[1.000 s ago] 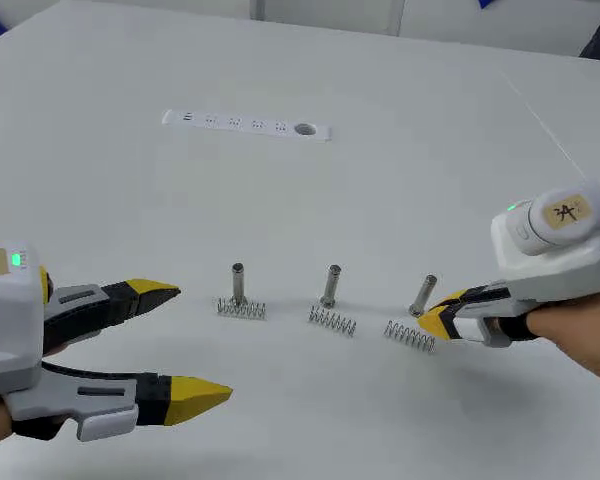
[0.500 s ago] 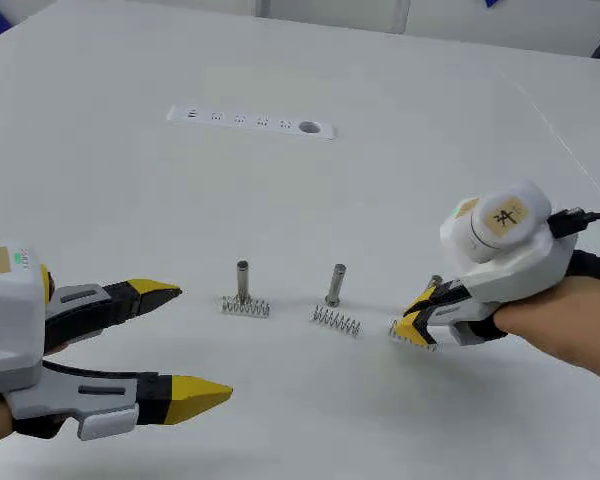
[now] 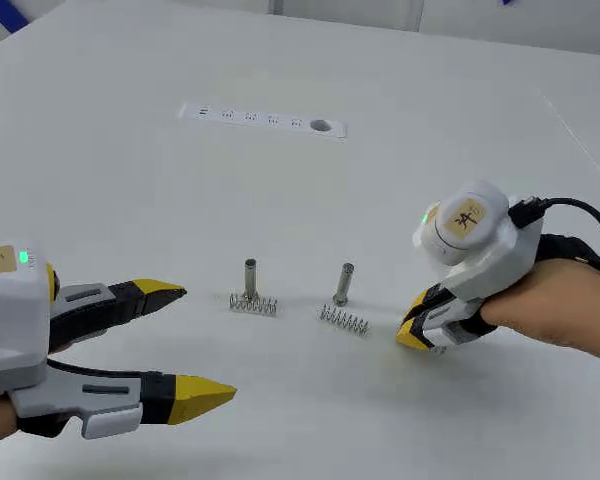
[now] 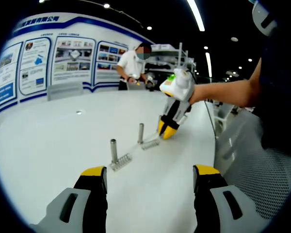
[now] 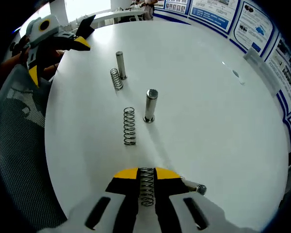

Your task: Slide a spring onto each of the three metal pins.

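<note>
While the right gripper point(image 5: 146, 172) is down on the bench point(image 3: 400, 150), its jaws are drawn narrow around the right-hand spring point(image 5: 146, 188), which lies lengthwise between them and, as far as I can judge, touches both. I take the step in hand to be picking up the first spring; none of the three sits on a pin yet. The right-hand pin point(image 5: 194, 187) is just beside that gripper's right jaw, and from this angle I cannot tell whether it stands upright. The middle pin point(image 3: 345, 283) and the left-hand pin point(image 3: 250, 279) stand upright, with the middle spring point(image 3: 343, 320) and the left-hand spring point(image 3: 253, 304) lying flat at their feet. My left gripper point(image 3: 208, 342) hovers well apart to the left, jaws wide and holding nothing.

Next, I judge, I must lift the spring, turn it on end over the pin's head and lower it. The coil is thin, so a hard squeeze could make it flick away, and the pin so near the jaw could be knocked.

The bench is plain white, smooth and broad, with a white power strip point(image 3: 263, 118) farther back. The room has display boards point(image 4: 43, 58) on the wall, strip lights point(image 4: 196, 14) overhead and a person point(image 4: 131, 68) standing at the far side.
</note>
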Available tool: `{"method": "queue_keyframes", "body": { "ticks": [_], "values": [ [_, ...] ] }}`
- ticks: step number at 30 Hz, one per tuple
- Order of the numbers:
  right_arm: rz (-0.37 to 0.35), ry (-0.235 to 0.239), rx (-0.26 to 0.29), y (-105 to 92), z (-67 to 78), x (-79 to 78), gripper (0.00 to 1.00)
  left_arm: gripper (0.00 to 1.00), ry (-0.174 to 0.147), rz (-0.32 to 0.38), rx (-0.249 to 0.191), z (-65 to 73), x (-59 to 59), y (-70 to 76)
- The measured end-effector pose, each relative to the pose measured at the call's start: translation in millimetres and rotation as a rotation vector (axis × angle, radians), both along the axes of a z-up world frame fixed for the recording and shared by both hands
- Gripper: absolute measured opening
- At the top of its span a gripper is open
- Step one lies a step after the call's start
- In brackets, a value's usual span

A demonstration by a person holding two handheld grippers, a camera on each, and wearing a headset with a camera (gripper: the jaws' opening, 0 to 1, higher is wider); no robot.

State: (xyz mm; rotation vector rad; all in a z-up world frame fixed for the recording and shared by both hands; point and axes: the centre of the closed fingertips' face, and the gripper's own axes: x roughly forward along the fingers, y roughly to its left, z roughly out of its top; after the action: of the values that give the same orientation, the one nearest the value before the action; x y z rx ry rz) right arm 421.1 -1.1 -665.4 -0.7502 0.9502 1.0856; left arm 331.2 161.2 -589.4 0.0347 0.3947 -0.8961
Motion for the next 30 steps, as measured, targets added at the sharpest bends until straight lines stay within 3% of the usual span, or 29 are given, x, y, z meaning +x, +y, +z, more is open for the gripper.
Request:
{"method": "queue_keyframes", "body": {
  "ticks": [10, 17, 30],
  "values": [
    [0.006, -0.006, 0.0, -1.2, 1.4, -0.9, 0.12, 0.73, 0.002, -0.01, 0.002, 0.2, -0.8, -3.1],
    [-0.07, -0.028, 0.124, 0.0, 26.0, 0.3, 0.12, 0.72, 0.001, -0.025, 0.001, 0.3, -1.0, -5.5],
    [-0.187, -0.077, 0.244, -17.9, 45.7, -2.1, 0.12, 0.72, -0.006, -0.055, 0.002, 2.5, -0.3, -10.2]
  ]
}}
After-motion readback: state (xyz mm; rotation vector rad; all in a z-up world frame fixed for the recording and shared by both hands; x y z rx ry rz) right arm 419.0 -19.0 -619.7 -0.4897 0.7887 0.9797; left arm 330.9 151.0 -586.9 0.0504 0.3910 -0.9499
